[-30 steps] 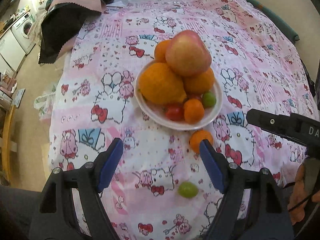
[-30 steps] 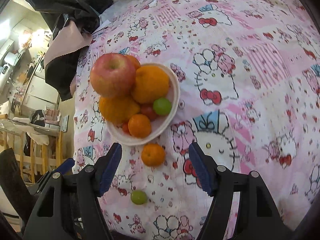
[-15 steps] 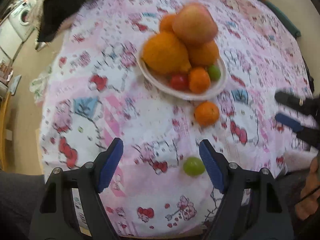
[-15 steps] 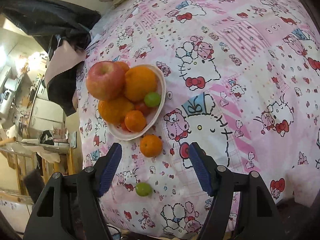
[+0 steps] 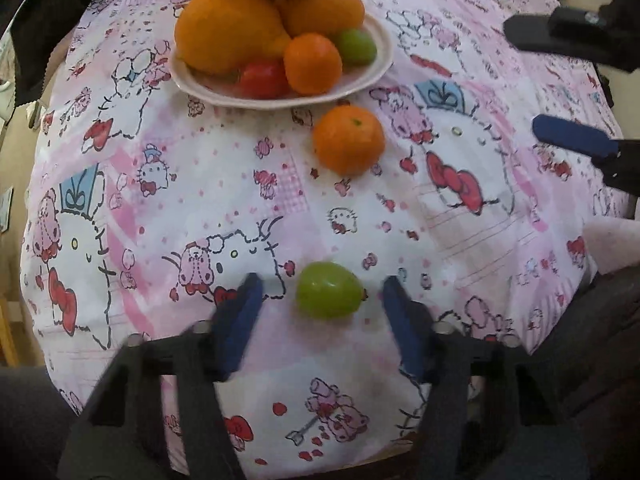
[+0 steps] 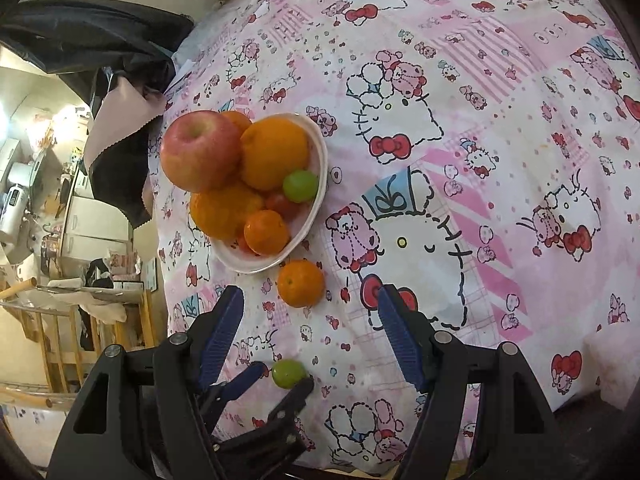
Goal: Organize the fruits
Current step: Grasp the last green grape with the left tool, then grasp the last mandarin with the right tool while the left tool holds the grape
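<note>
From the left wrist view, the left gripper (image 5: 320, 300) has its jaws spread wide on either side of a green fruit (image 5: 329, 295) that lies on the pink cartoon-print cloth (image 5: 200, 184); the fruit sits between the blue pads (image 5: 240, 320), slightly nearer the right one, and touches neither. Farther out, a loose mandarin (image 5: 349, 139) rests on the cloth just beside the near rim of the white plate (image 5: 376, 66), which holds large oranges (image 5: 230, 32), a small mandarin, a red tomato (image 5: 264, 78) and another green fruit. At the right edge of this view the right gripper (image 5: 560, 84) appears side-on, its two fingers well apart, off to the side of the loose mandarin and above the cloth. The top of the fruit pile is cut off here. The right wrist view shows that top: a red-yellow apple (image 6: 200, 156) crowns the oranges, and the whole plate (image 6: 320, 148) is visible. It also shows the room past the cloth's edge, with dark fabric (image 6: 88, 40) and wooden furniture. Here the right gripper (image 6: 310, 308) is wide open, the loose mandarin (image 6: 301, 283) lying just ahead of its fingertips, nearer the left one. Below, the left gripper (image 6: 284, 376) brackets the green fruit (image 6: 287, 373) from the side, with small gaps at both tips.
</note>
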Motion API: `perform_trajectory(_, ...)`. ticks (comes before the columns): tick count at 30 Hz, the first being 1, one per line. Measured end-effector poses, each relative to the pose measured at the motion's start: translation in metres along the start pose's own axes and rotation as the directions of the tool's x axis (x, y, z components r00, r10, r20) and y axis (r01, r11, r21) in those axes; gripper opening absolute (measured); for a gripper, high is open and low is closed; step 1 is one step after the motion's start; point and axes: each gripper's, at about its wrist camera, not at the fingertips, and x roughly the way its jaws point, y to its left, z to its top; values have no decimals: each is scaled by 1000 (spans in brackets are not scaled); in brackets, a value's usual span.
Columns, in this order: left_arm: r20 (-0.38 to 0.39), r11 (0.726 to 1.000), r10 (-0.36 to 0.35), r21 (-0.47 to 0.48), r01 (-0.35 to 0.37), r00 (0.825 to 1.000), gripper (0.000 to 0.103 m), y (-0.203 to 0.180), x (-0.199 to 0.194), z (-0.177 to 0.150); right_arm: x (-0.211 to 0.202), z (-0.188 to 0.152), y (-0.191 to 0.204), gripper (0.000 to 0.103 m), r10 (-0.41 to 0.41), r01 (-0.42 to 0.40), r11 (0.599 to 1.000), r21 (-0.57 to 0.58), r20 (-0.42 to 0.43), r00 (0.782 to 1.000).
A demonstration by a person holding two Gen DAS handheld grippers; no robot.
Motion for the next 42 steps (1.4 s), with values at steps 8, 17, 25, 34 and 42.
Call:
perform_trajectory(8, 17, 998, -63, 7, 63, 998, 29, 4, -9, -4, 5, 1, 4, 72, -4, 4, 1000, -7, -9, 1000)
perform_trajectory(17, 108, 999, -33, -9, 35, 994, 29, 34, -76, 28, 24, 0, 15, 72, -41, 39, 998, -50, -55, 998)
perform_trajectory(25, 130, 999, 41, -24, -38, 991, 29, 77, -98, 47, 66, -6, 45, 72, -180, 154, 962, -227, -99, 979)
perform_trajectory(34, 173, 997, 37, -77, -24, 984, 29, 86, -95, 49, 100, -14, 60, 72, -299, 241, 887, -393, -94, 950)
perform_trajectory(42, 156, 991, 26, -137, -5, 987, 29, 98, -90, 53, 125, -10, 61, 72, -368, 298, 850, -436, -85, 926)
